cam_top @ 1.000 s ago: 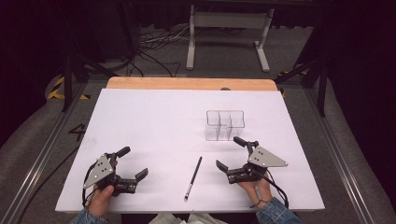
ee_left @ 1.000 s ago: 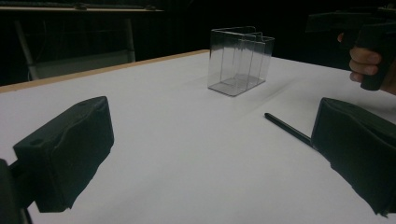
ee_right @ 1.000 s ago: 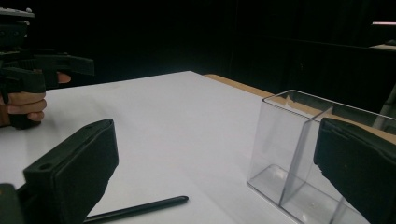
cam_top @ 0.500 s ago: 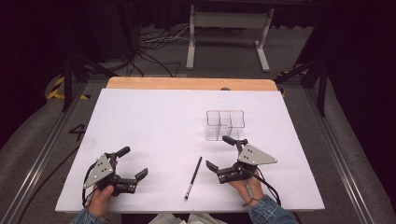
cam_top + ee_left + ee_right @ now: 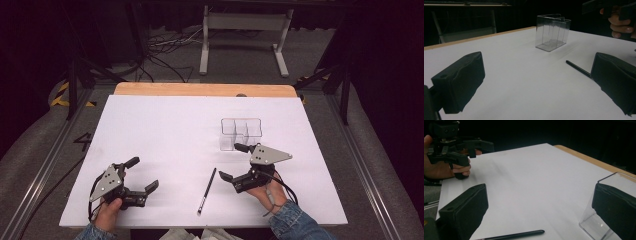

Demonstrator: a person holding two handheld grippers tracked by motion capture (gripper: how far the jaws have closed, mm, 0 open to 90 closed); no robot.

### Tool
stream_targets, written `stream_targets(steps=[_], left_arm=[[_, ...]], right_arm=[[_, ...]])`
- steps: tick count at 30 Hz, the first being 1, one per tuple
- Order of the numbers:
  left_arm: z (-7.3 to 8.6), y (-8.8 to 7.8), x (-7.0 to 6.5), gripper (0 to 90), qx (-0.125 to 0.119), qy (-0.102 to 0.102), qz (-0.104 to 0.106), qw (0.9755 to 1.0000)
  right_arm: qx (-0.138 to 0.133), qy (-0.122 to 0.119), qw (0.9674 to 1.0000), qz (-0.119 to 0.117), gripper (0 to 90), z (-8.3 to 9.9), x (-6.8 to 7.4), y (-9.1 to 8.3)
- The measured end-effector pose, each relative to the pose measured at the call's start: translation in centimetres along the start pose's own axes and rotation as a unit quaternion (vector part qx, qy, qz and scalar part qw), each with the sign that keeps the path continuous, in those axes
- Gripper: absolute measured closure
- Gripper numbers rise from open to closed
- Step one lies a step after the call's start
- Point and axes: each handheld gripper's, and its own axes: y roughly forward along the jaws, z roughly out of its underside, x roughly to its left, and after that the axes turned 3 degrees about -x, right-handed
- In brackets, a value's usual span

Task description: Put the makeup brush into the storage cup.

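Right gripper point(image 5: 234, 162): jaws spread wide and empty, held just above the sheet beside the pen; in the right gripper view the two black pads frame the pen's tip below and the clear box at the right edge.
Left gripper point(image 5: 139, 173): also wide open with nothing between its jaws, low over the near left of the table, well apart from the pen.
Pen point(image 5: 207, 190): a thin dark stick lying flat on the white sheet, between the two grippers and nearer the right one; one end points toward the clear box, the other toward the table's near edge.
How it will likely handle: light and stiff — it should not bend under the pads, but being round and smooth it may roll or skid away if nudged from one side only.
Where to take hold: across the barrel near its middle, one jaw on each long side, with the pads coming down close to the sheet, since it lies so low.
Clear box point(image 5: 241, 133): an open-topped transparent holder with dividers, standing upright just beyond the right gripper; thin-walled and probably light, so a knock could shift or tip it.
White sheet point(image 5: 160, 125): smooth cover over the wooden table — little grip for a rolling pen.
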Motion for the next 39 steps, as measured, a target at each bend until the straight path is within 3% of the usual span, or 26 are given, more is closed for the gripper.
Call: stream_targets(steps=[6,7,10,13,19,27,32,39], left_arm=[[0.0,0.0,0.0,0.0,0.000,0.000,0.000,1.0000],[0.0,0.0,0.0,0.0,0.002,0.001,0.000,1.0000],[0.0,-0.1,-0.1,0.0,0.004,0.005,0.000,1.0000],[0.0,-0.3,-0.2,0.0,0.009,0.008,0.001,0.9999],[0.2,0.0,-0.4,0.0,0.013,0.011,0.000,0.9999],[0.2,0.0,-0.3,0.0,0.014,0.007,0.002,0.9999],[0.2,0.0,-0.3,0.0,0.012,0.003,0.001,0.9999],[0.2,0.1,-0.2,0.0,0.015,0.002,0.003,0.9999]], right_arm=[[0.046,-0.018,0.9986,-0.019,1.5,-1.4,-0.2,0.7],[0.065,-0.027,0.9970,-0.031,1.5,-1.9,-0.1,1.1],[0.081,-0.041,0.9953,-0.035,1.5,-2.3,0.0,1.4],[0.109,-0.065,0.9907,-0.049,1.8,-3.0,0.2,1.9],[0.173,-0.103,0.9759,-0.085,2.0,-4.3,0.8,3.3],[0.217,-0.139,0.9612,-0.098,3.0,-5.7,1.1,4.9],[0.265,-0.172,0.9427,-0.106,3.5,-6.9,1.6,6.2],[0.316,-0.202,0.9204,-0.109,4.2,-7.4,2.4,7.1]])
